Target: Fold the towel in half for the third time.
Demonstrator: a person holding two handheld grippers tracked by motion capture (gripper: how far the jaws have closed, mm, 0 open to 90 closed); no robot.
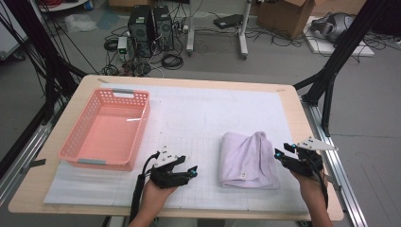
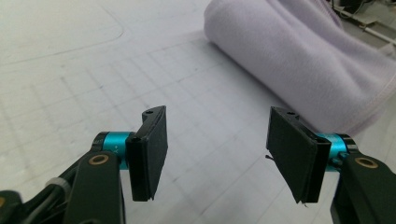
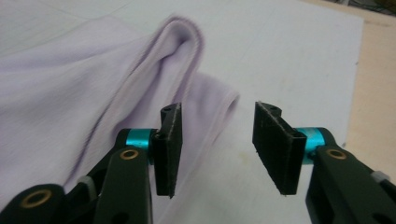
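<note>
Tabletop towel point(image 1: 249, 160) between open tongs

Parted jaws over gridded mat point(image 2: 93, 88), lilac towel point(image 2: 303, 60) beyond

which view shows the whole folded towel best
The high view: the lavender towel lies whole on the white mat, between the left gripper and right gripper, both open. The left gripper view shows one rolled side of it; the right gripper view shows a folded corner up close.

Pink basket point(image 1: 106, 130) sitting far left on the white mat point(image 1: 198, 109), computer towers point(image 1: 151, 28) standing beyond, cardboard box point(image 1: 288, 16) resting far right
</note>
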